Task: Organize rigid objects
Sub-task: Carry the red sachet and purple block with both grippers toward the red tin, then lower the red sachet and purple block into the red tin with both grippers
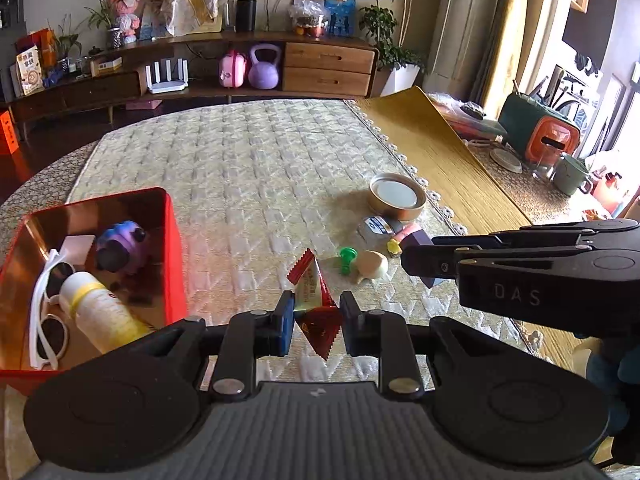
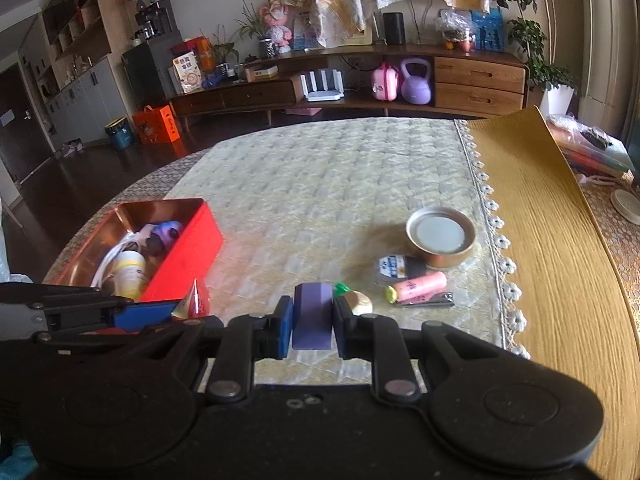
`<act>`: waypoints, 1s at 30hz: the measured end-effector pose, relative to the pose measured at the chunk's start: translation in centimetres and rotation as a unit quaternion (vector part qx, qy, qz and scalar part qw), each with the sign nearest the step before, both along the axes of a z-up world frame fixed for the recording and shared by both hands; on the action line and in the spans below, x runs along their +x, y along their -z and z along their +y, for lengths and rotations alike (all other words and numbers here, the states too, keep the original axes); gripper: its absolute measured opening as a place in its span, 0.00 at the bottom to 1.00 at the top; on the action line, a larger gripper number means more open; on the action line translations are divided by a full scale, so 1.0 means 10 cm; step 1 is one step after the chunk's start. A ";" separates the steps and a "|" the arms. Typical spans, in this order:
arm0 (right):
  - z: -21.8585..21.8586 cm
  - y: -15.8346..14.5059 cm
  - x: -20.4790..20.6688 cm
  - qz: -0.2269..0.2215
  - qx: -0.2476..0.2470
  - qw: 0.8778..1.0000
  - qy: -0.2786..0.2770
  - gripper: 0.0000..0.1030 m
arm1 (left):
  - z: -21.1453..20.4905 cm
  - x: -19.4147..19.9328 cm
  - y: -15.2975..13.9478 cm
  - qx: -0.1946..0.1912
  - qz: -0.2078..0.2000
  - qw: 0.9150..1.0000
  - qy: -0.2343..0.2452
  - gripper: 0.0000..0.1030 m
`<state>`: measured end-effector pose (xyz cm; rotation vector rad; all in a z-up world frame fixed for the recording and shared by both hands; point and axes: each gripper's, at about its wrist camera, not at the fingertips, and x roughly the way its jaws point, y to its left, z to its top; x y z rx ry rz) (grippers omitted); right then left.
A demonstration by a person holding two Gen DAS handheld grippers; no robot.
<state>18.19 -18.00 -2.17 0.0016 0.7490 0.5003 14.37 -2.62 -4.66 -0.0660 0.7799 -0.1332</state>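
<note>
My left fingers (image 1: 316, 312) pinch a red triangular snack packet (image 1: 316, 304) at the lower centre of the left view. My right fingers (image 2: 312, 322) clamp a purple block (image 2: 312, 320) at the lower centre of the right view. At the left edge, on the quilted worktop (image 1: 256, 168), sits the red tin (image 1: 170, 248) holding white sunglasses (image 1: 44, 312), a white bottle (image 1: 100, 312) and a purple toy (image 1: 120, 248). Right of centre lie a round lid (image 2: 440, 236) and a pink tube (image 2: 420, 286).

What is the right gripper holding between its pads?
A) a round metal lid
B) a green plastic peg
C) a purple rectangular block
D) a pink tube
C: in the right wrist view the right gripper is clamped on the purple rectangular block, pads pressed against both of its sides.
</note>
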 end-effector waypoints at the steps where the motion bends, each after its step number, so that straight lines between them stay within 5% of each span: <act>1: 0.05 -0.05 -0.03 -0.003 0.003 1.000 -0.005 0.20 | 0.05 -0.02 -0.04 0.000 -0.003 1.000 -0.002 0.23; 16: 0.87 -0.45 -0.37 -0.034 0.007 0.996 -0.083 0.20 | 1.14 -0.25 -0.59 0.017 -0.046 0.997 -0.063 0.23; 30: 1.48 -0.27 -0.20 -0.021 -0.028 0.993 -0.114 0.20 | 1.93 0.15 -0.37 0.022 -0.010 0.995 -0.098 0.23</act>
